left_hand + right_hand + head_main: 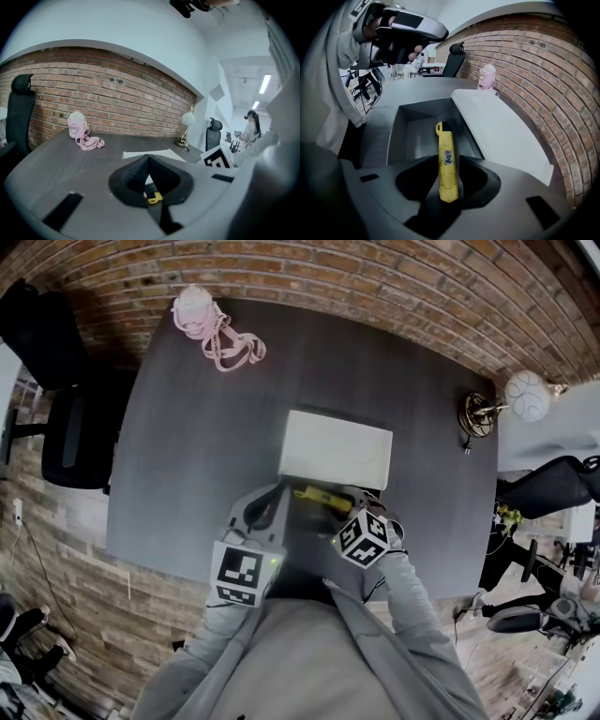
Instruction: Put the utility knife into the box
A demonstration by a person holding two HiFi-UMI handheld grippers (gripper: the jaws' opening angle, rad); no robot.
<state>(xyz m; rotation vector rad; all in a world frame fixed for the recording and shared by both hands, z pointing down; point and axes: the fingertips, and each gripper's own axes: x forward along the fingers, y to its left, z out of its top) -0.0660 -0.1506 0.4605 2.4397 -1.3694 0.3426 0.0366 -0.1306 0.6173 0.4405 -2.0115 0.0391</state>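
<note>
A yellow utility knife (318, 495) (447, 161) is clamped between the jaws of my right gripper (341, 506) (450, 174), its tip reaching out over the open grey box (423, 127). The box's white lid (335, 450) (499, 127) stands open on the far side. My left gripper (273, 503) (149, 163) hovers at the box's left end with its black pads closed together; nothing shows clearly between them. In the left gripper view the white lid (152, 153) lies just beyond the jaws.
A pink bag with a strap (214, 329) (82, 133) lies at the dark table's far left. A brass lamp with a white globe (506, 401) (186, 125) stands at the right edge. Black chairs (70, 390) flank the table, and a brick wall runs behind it.
</note>
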